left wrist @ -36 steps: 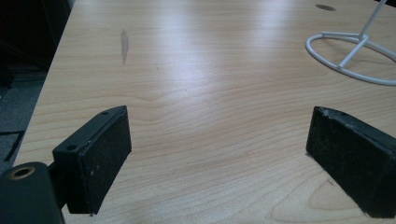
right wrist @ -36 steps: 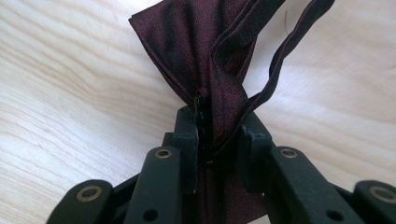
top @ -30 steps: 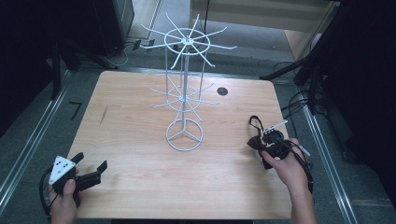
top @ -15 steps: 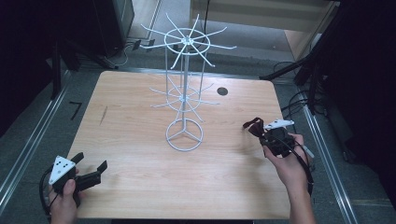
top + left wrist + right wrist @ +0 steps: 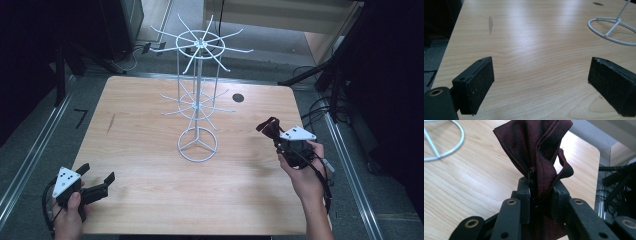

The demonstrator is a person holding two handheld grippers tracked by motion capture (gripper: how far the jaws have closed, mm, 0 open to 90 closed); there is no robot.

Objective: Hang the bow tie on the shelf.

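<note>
The right tongs (image 5: 272,131), clamped on a dark red cloth (image 5: 536,152), sit nearer the white wire rack (image 5: 198,100) than the wide-open left tongs (image 5: 95,176)

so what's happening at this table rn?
A person works at a wooden table with a gripper in each hand. The right gripper is shut on a dark red piece of cloth, bunched up between its jaws and held off the tabletop, to the right of a white wire rack whose hooks are all bare. The left gripper is open with nothing between its jaws, near the table's front left corner. Nothing hangs on the rack yet.
</note>
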